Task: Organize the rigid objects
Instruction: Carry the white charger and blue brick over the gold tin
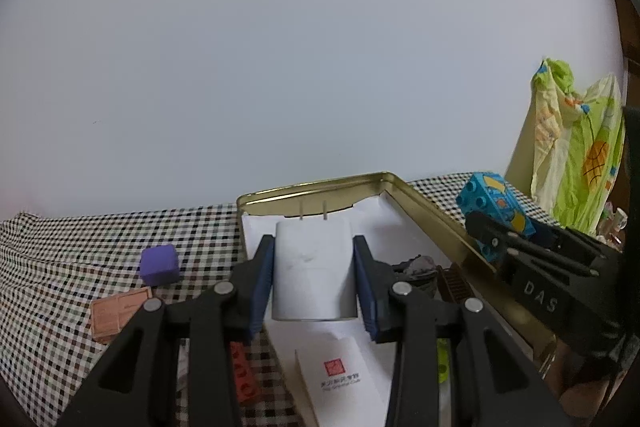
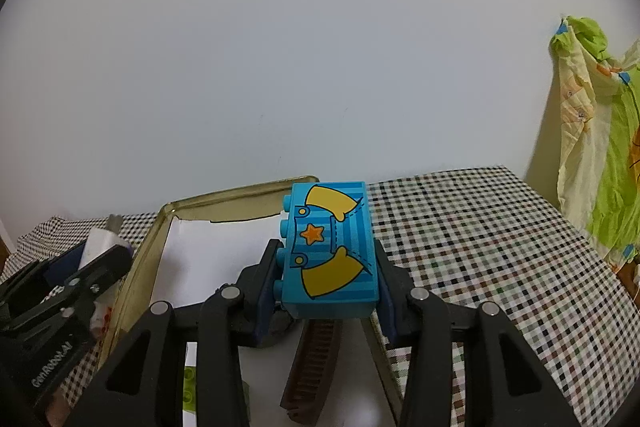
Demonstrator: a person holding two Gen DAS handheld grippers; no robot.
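My left gripper (image 1: 313,247) is shut on a white plug charger (image 1: 314,269), its two prongs pointing away, above the gold tin tray (image 1: 432,215) lined with white paper. My right gripper (image 2: 326,259) is shut on a blue toy brick (image 2: 332,251) with yellow shapes and an orange star, held over the tray's (image 2: 140,267) right rim. The brick also shows in the left wrist view (image 1: 494,203); the charger shows in the right wrist view (image 2: 100,243).
A purple cube (image 1: 159,264), a copper card (image 1: 116,313) and a red brick (image 1: 244,375) lie on the checkered cloth (image 1: 80,251) left of the tray. In the tray lie a white card (image 1: 340,379), a brown comb (image 2: 316,363), a green piece (image 2: 190,387). A green-yellow cloth (image 2: 600,147) hangs at right.
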